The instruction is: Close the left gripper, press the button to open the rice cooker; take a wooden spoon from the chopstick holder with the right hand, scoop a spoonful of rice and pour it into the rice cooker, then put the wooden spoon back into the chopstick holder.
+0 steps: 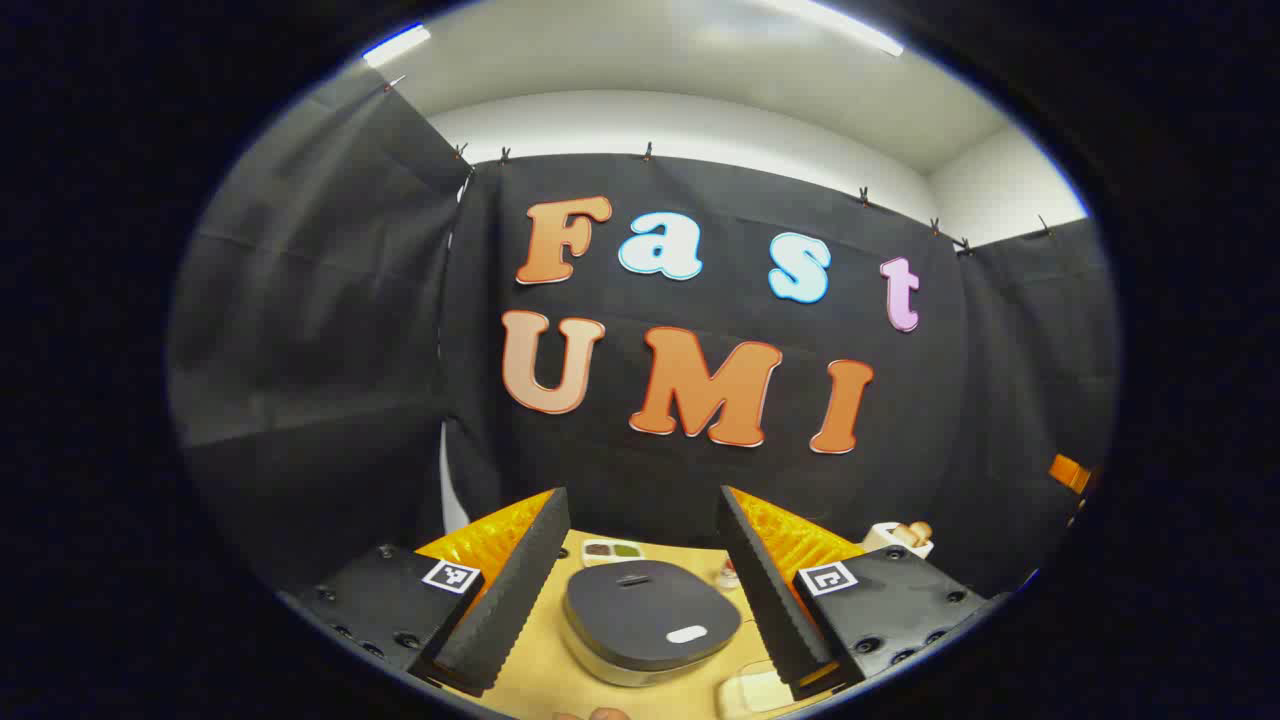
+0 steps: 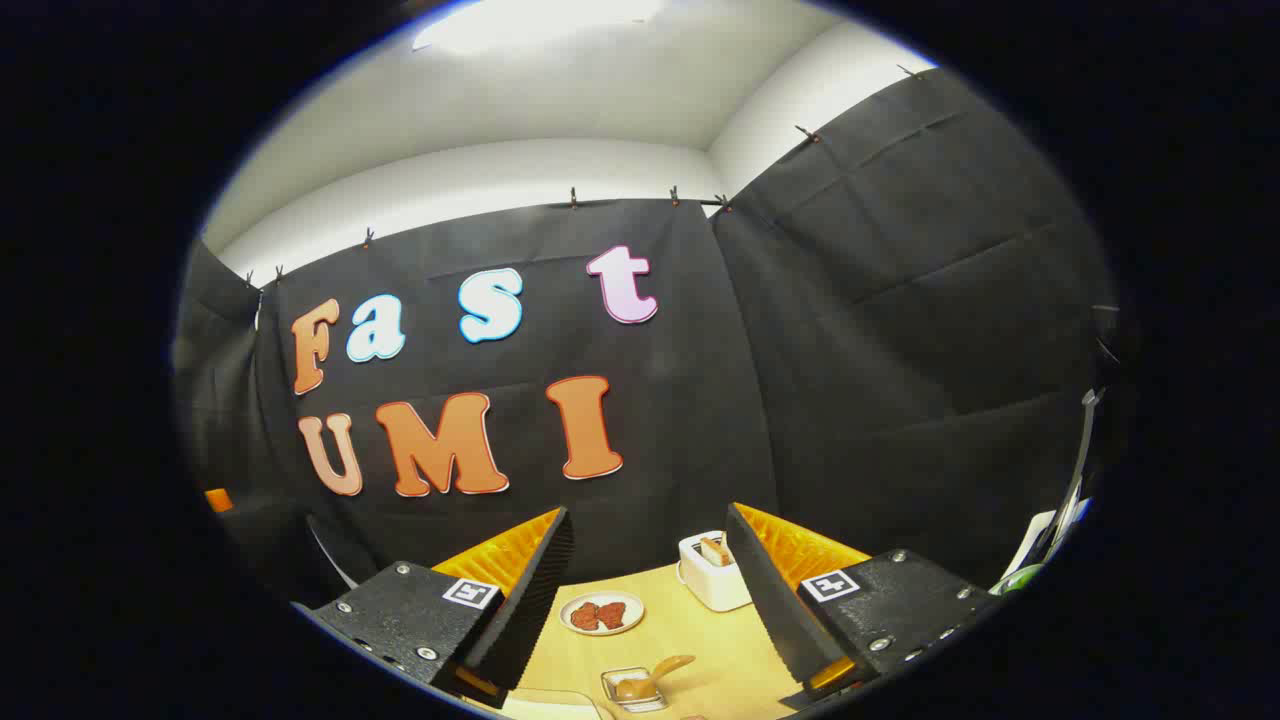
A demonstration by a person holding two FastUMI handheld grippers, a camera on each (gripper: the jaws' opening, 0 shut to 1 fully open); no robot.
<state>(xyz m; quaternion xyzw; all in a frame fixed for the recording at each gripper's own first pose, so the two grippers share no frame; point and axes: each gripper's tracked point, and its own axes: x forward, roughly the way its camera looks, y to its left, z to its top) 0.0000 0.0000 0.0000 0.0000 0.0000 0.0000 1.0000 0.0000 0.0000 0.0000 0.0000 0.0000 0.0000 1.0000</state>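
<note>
The rice cooker (image 1: 640, 625), with a dark flat lid and a white oval button (image 1: 687, 633), sits shut on the wooden table, low between my left gripper's fingers. The left gripper (image 1: 640, 500) is open and holds nothing, hovering above and short of the cooker. In the right gripper view a wooden spoon (image 2: 668, 667) leans in a small clear square holder (image 2: 630, 690) on the table. The right gripper (image 2: 648, 515) is open and empty, above and short of the spoon.
A two-part sauce dish (image 1: 612, 550) lies behind the cooker, and a pale block (image 1: 755, 690) lies near its right front. A white toaster (image 2: 712, 575) with bread and a plate (image 2: 602, 612) of red-brown food stand farther back. The wooden table (image 2: 700, 640) ends at the black cloth.
</note>
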